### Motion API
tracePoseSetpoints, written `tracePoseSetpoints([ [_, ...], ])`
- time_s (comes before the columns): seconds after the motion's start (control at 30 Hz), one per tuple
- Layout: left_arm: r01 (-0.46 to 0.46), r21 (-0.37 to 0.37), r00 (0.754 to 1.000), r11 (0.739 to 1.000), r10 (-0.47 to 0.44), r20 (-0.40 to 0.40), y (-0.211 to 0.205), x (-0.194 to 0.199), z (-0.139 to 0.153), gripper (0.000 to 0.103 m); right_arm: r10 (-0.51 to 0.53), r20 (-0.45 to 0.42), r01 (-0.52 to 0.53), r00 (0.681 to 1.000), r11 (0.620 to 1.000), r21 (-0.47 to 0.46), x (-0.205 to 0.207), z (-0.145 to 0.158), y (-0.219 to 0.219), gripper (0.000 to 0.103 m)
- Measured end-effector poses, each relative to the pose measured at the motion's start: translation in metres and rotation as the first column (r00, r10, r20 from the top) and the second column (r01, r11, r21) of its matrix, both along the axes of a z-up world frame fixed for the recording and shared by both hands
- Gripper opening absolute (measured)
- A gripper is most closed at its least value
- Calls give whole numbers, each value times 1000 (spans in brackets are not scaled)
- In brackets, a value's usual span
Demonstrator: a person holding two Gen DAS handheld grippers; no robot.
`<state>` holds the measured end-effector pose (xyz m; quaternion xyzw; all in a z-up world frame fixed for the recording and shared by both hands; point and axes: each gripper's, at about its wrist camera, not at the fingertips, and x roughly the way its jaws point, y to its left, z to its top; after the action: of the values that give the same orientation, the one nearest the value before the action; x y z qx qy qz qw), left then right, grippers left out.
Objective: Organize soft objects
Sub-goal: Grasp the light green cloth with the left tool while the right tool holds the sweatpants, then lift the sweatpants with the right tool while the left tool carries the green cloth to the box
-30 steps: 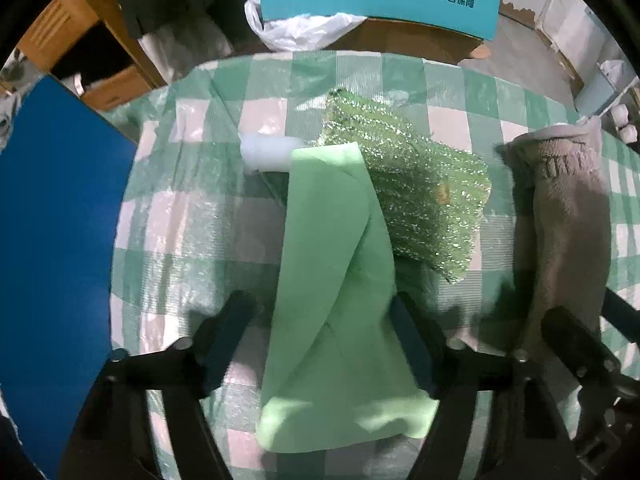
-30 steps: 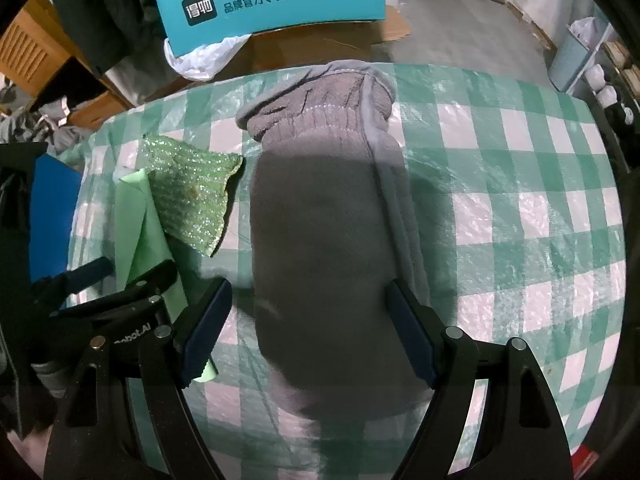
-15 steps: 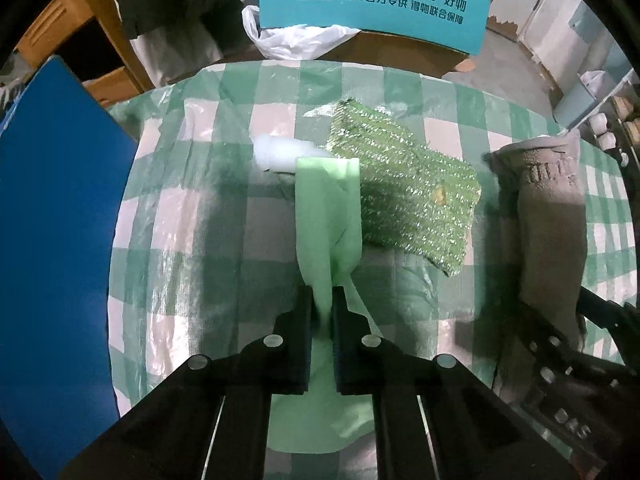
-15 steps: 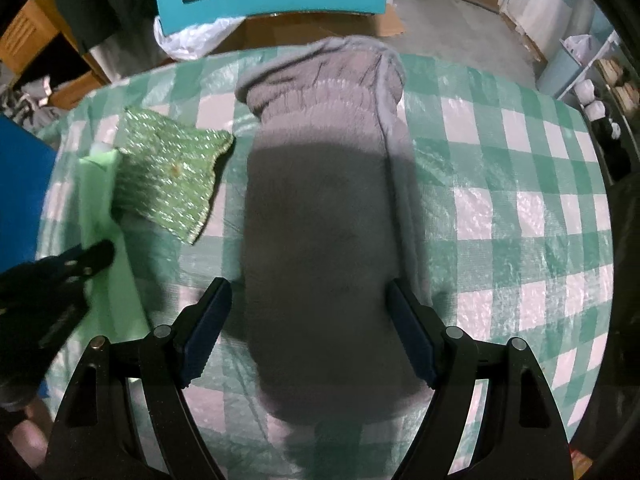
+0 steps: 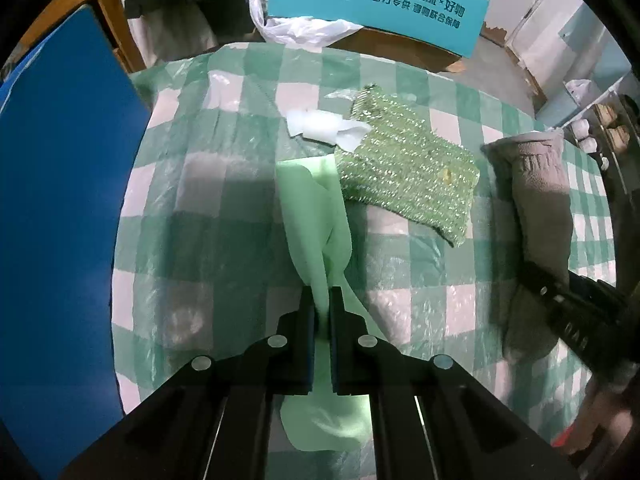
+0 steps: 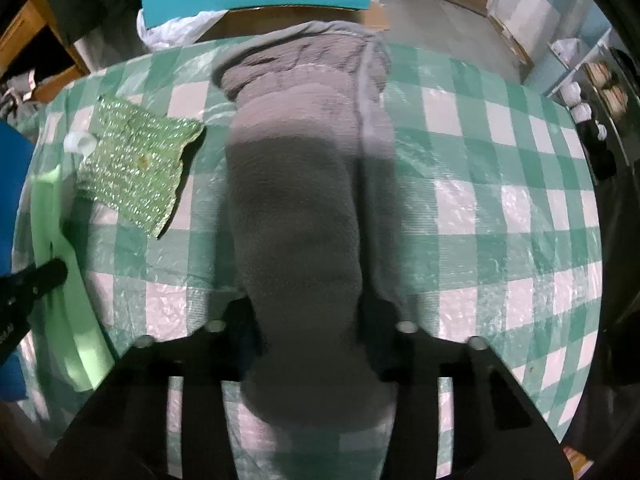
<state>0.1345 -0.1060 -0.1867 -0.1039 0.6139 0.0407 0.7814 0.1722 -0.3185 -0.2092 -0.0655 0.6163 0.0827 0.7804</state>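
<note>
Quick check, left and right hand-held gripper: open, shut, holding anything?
Left hand-held gripper: shut on the light green cloth.
Right hand-held gripper: closed on the grey sock, which bunches between its fingers.

A thin pale-green cloth (image 5: 316, 216) lies lengthwise on the tabletop, folded along its length and bunched into a ridge at its near part. Just beside it on the right, a sparkly green mesh scouring cloth (image 5: 408, 176) lies flat and angled, its near-left corner touching the pale cloth's far end, a small yellowish speck on its surface. Well to the right, a long grey-brown fleece sock (image 6: 300, 216) lies stretched out, its ribbed cuff at the far end.
</note>
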Motion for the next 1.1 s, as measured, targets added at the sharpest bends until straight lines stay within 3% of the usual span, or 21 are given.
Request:
tracePoseSetpoints([
  [0.1,6,-11,1000,1000,-6,10,3,-7,5,5,-15,-3,15,1000,999,43,2,5,-9,25],
  [0.3,36,-15,998,999,-35,47,5,-17,21,5,-20,6,19,1000,993,116,3,20,-16,23],
  [0.67,62,-19,993,998,-60,105,8,-34,48,5,3,68,-14,998,986,165,-21,59,-10,23],
  [1.1,87,15,970,996,-88,226,17,-60,104,5,59,168,-92,984,976,195,-58,116,4,23],
])
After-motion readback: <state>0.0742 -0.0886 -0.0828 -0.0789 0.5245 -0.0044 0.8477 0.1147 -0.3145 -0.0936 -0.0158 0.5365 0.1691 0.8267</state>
